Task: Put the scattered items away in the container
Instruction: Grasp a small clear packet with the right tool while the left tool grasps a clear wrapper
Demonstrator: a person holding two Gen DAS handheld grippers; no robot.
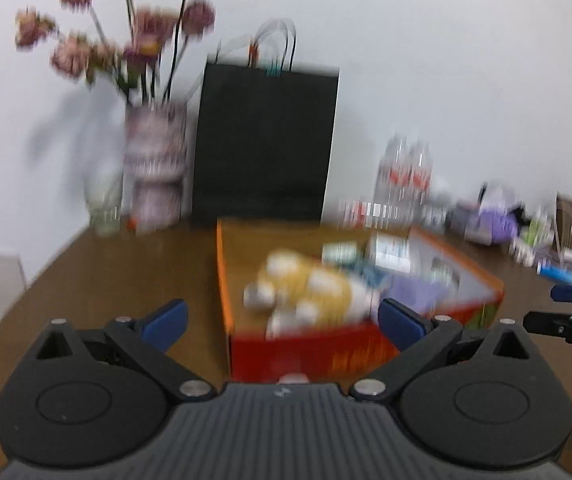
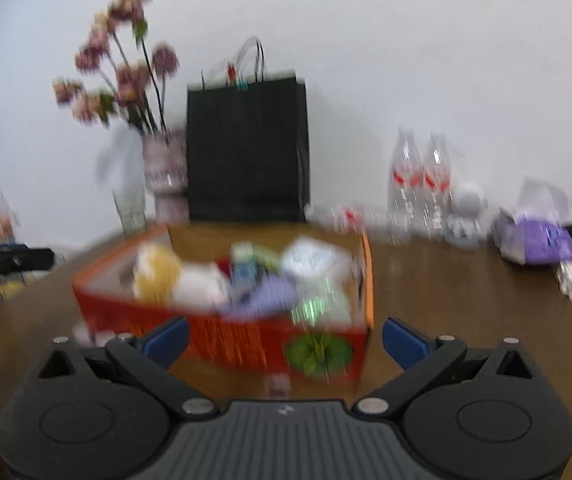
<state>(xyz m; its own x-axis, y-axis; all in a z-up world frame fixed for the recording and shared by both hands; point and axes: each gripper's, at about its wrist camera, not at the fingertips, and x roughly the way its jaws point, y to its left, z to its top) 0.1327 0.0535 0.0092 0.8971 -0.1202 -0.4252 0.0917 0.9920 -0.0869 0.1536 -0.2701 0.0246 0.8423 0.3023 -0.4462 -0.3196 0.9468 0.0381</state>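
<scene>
On the desk (image 1: pixel 98 276) sits the red box (image 1: pixel 310 350), filled with what looks, through the blur, like a yellow plush (image 1: pixel 306 288) and small packets. Left tool (image 1: pixel 282 316) and right tool (image 2: pixel 286 340) both stand spread wide before the box, gripping nothing. Behind stand a black bag (image 2: pixel 246 152) and flowers (image 1: pixel 126 40).

Smooth wood-look table (image 1: pixel 98 280), matt black paper bag (image 1: pixel 266 140); red cardboard box (image 2: pixel 246 340), clear plastic bottles (image 2: pixel 420 176)

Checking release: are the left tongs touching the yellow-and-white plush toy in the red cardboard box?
Apart. The left wrist view shows the left tongs wide open and empty, blue pads short of the red cardboard box; the yellow-and-white plush toy lies inside.
</scene>
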